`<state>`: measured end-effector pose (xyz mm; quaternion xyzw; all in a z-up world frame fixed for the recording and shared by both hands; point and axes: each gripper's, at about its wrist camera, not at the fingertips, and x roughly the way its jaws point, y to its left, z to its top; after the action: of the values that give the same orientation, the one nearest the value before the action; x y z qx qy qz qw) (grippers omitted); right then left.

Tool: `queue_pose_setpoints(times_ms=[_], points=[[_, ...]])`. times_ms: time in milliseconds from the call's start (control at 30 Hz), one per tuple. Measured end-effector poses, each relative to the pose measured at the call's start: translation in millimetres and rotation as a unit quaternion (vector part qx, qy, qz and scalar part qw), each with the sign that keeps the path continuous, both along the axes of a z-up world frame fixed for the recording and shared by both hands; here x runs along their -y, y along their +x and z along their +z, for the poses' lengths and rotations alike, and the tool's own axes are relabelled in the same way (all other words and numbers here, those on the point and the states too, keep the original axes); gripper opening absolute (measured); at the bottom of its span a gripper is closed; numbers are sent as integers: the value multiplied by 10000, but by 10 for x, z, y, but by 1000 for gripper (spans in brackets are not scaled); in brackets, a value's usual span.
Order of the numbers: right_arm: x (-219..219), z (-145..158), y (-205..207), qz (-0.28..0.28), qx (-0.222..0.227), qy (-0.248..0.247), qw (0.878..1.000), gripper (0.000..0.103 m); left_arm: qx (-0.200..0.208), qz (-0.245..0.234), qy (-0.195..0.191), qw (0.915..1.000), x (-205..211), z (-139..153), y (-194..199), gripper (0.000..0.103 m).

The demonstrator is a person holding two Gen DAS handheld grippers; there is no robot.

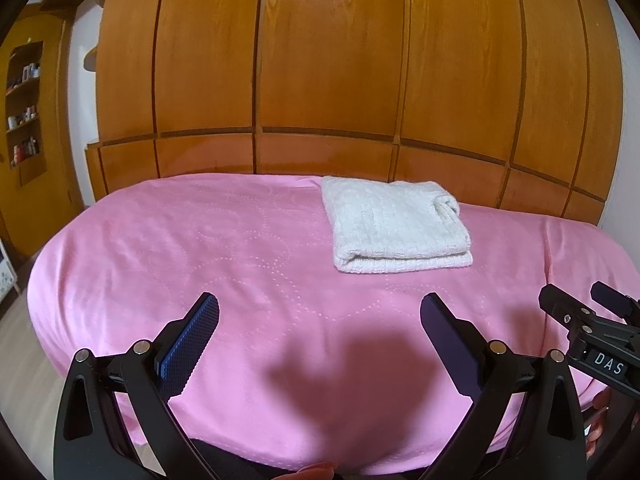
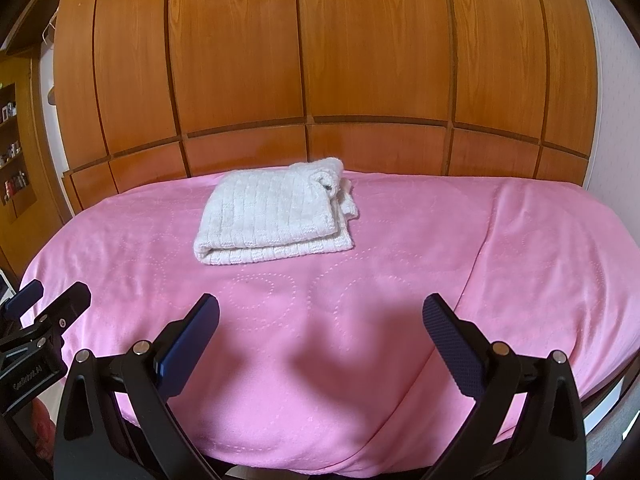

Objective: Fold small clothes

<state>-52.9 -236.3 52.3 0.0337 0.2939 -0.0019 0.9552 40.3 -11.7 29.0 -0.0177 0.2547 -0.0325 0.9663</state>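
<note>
A white knitted garment (image 1: 396, 224) lies folded into a thick rectangle on the pink bedspread (image 1: 200, 248), toward the far edge. The right wrist view has the same garment (image 2: 276, 216) left of centre, a rolled bit of it on top at its far right corner. My left gripper (image 1: 320, 312) hovers over the near part of the bed, open, nothing between its blue pads. My right gripper (image 2: 320, 312) is likewise open and empty, well short of the garment. Each gripper shows at the edge of the other's view: the right one (image 1: 580, 308), the left one (image 2: 52, 296).
A wall of wooden wardrobe doors (image 1: 328, 64) rises right behind the bed. Shelves with small items (image 1: 24, 112) stand at the far left. A seam or fold in the bedspread (image 2: 484, 248) runs down its right side. Fingertips (image 1: 598, 436) show at the lower right.
</note>
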Motion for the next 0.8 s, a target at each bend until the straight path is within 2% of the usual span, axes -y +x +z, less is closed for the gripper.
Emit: queue_pose_setpoints(times_ms=[433,800], points=[[-10,-23,-10,24,-34,16,10000,101,124,17,141,9998,37,3,-54,100],[49,-56,35,16,-162,121,9998,101,58,45,162,9998,34,-12,-19,100]])
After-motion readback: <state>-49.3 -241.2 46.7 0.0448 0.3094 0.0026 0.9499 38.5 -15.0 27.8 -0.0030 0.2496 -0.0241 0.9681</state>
